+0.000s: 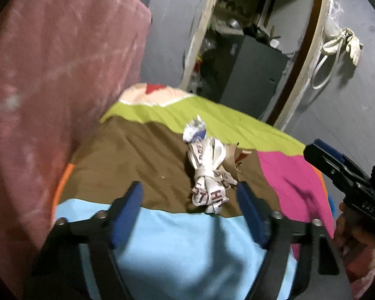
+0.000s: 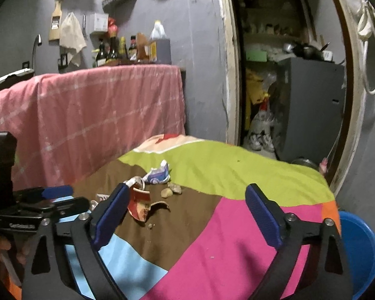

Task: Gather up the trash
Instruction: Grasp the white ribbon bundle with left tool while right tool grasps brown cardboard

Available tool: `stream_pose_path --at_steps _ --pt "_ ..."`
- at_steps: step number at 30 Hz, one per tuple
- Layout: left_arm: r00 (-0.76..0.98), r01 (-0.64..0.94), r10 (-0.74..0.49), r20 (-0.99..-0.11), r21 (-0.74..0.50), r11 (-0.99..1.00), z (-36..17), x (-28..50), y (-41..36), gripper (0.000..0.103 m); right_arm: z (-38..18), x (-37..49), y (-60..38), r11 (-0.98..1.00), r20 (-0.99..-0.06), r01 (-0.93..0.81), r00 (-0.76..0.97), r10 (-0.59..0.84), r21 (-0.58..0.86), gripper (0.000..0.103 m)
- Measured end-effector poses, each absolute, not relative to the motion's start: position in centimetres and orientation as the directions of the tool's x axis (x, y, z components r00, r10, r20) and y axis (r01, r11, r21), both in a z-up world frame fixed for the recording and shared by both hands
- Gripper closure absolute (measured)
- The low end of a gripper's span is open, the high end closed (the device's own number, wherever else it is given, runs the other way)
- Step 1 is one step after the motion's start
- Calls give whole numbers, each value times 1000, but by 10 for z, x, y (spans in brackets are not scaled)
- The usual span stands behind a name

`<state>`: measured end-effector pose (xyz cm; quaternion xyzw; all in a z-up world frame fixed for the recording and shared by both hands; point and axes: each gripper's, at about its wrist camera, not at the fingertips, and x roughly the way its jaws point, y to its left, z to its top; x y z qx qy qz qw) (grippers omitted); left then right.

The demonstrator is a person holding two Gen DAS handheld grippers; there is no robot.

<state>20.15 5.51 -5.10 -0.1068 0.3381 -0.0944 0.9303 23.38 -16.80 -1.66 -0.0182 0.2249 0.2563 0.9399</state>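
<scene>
Left hand-held gripper (image 1: 190, 210): jaws spread, lower centre of frame, levelled above worktop (image 1: 150, 237), knotted white wrapper (image 1: 208, 175) just ahead. Right hand-held gripper (image 2: 187, 212): spread; torn red scrap (image 2: 142, 208) beside its left finger.

1. The left wrist view looks forward and down along its gripper (image 1: 190, 215), close over the patchwork cloth (image 1: 147, 245), toward the doorway (image 1: 252, 50).
2. The right wrist view sits farther back and more level, facing the same doorway (image 2: 287, 75) and the pink-draped worktop (image 2: 87, 110).
3. Both share the cloth (image 2: 212, 237), the crumpled wrapper (image 1: 196, 131) (image 2: 158, 175), the doorway, and each other's gripper at the frame edge.
</scene>
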Motion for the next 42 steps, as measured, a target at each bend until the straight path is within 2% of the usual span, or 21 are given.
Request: stream_pose_path --at_steps 4,6,9,15,27,31,42 --pt "714 121 -288 -639 -292 949 -57 214 51 49 -21 242 -161 857 -459 -510 744 485 78 19" --pt "696 130 -303 -651 -301 945 -59 219 50 63 -23 246 -157 852 -473 -519 734 488 74 22" --pt "681 142 -326 -656 -317 938 -59 222 49 77 -27 251 -152 842 -492 -533 713 499 82 23" --pt "700 125 -312 -643 -320 939 -56 219 55 92 -36 260 -141 822 -539 -560 664 517 98 24" --pt "709 67 -292 -642 -351 934 -55 211 68 97 -56 278 -108 759 -645 -635 523 558 142 25" --pt "724 33 -268 -635 -356 934 -52 208 72 98 -62 285 -100 743 -673 -650 479 563 159 31" --pt "743 -29 -233 -628 -377 926 -51 201 88 98 -63 289 -77 701 -684 -696 435 585 157 34"
